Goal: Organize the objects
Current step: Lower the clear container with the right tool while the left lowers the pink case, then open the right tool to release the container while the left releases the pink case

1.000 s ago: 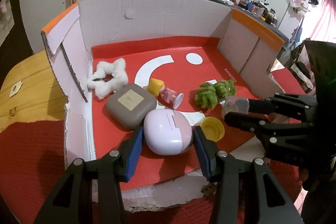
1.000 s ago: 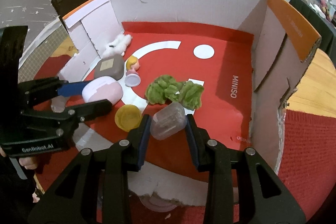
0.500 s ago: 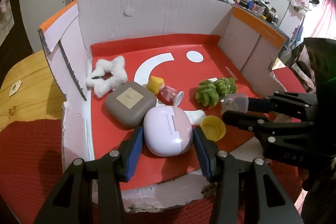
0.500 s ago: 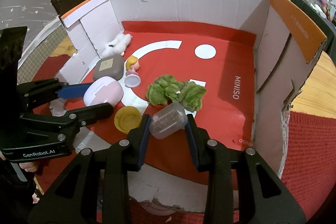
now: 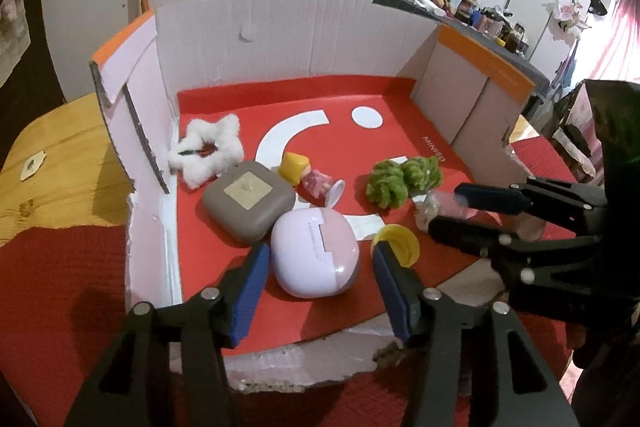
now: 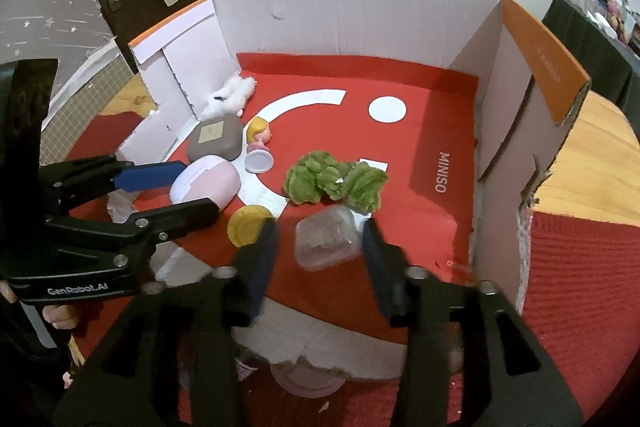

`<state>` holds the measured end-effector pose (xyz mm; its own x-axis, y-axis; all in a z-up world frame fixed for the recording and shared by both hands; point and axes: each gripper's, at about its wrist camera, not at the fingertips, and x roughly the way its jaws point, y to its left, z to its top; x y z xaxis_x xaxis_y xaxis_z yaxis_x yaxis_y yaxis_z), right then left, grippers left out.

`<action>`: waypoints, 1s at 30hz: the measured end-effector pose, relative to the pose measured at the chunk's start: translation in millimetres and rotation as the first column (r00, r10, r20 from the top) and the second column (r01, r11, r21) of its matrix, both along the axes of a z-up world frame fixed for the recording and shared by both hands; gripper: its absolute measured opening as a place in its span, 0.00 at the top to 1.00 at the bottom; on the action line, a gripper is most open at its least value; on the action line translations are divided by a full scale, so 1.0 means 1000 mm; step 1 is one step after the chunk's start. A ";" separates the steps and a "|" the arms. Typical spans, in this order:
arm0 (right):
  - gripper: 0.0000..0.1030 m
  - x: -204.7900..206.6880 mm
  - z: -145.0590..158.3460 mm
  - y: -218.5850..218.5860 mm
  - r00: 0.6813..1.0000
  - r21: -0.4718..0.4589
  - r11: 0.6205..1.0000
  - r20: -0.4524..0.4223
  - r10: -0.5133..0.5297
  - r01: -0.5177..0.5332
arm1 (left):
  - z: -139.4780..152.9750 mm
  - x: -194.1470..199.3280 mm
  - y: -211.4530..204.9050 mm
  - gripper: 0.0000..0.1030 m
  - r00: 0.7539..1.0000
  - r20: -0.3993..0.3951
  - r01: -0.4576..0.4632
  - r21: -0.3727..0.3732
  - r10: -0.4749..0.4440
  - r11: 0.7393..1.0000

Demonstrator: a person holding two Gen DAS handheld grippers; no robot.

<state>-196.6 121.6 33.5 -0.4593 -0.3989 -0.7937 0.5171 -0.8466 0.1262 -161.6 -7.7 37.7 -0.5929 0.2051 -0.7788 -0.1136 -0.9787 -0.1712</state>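
Claws first: our left claw (image 5: 316, 267) stands spread around the pink-and-lilac case (image 5: 314, 253), one blue pad just off each flank and neither clearly touching, so nothing is gripped on that side. Our right claw (image 6: 318, 247) is wide apart as well, and the clear plastic jar (image 6: 326, 243) lies on its side between the pads with a visible gap to either one.

Both things sit at the near, torn edge of the cardboard box (image 6: 360, 15), on its red floor. Around them we count a yellow lid (image 6: 246, 225) just left of the jar, a green fuzzy scrunchie (image 6: 334, 181) right behind it, a grey square case (image 5: 246, 199) touching the pink one, a little doll figure (image 5: 310, 179) lying on its side, and a white fluffy scrunchie (image 5: 210, 151) against the left wall.

We judge the step in hand to be a double pick, one item per claw. To do it well on the right, we want the pads square to the jar's curved sides and low enough to catch the fattest part; it is smooth and round, so an off-centre squeeze would likely squirt it forward into the green scrunchie. The left pad also sits close to the yellow lid, so we keep that out of the pinch. On the left, the case is domed and glossy: we close slowly across its widest line, then lift straight up so it doesn't drag the grey case along.
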 end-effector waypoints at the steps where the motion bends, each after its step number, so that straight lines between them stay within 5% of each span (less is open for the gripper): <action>1: 0.50 0.001 0.001 0.000 1.000 -0.003 1.000 -0.004 0.002 -0.002 | 0.001 0.001 0.000 0.42 1.000 -0.004 -0.001 -0.002 0.001 1.000; 14: 0.50 0.019 0.015 0.005 1.000 -0.022 1.000 -0.031 -0.001 0.001 | 0.012 0.018 -0.002 0.34 0.999 -0.033 -0.020 -0.010 0.019 1.000; 30: 0.25 0.049 0.039 0.013 0.996 -0.044 0.999 -0.087 -0.010 0.006 | 0.022 0.041 -0.002 0.17 0.997 -0.071 -0.043 -0.003 0.043 0.999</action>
